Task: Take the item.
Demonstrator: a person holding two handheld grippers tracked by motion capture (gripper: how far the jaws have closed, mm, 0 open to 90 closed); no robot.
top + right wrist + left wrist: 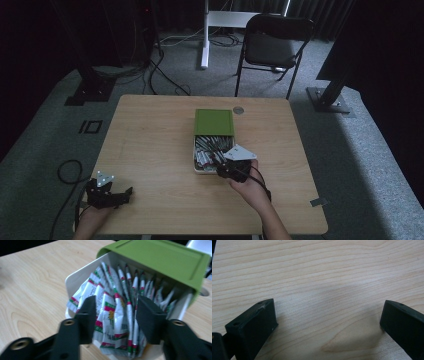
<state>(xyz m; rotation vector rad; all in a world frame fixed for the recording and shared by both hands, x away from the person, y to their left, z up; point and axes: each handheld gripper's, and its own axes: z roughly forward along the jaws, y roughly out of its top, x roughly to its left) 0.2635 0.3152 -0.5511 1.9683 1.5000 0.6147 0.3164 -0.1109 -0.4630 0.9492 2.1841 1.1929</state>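
Packets (112,315) sat between your right gripper's (116,315) spread jaws in the white box (196,156) with the green lid (214,122) at centre frame, while your left gripper (125,192) hung spread over the table (150,140) at lower left.

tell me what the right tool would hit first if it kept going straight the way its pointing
Most likely the sachets packed in the white box: the right tool has its jaws open and aimed straight at them, though exact depth is hard to judge.

Your box (200,167) sits mid-table (150,150), its lid (214,122) slid over the far half, packets (112,312) inside. Right gripper (223,166) at its near edge; left gripper (125,192) near-left corner.
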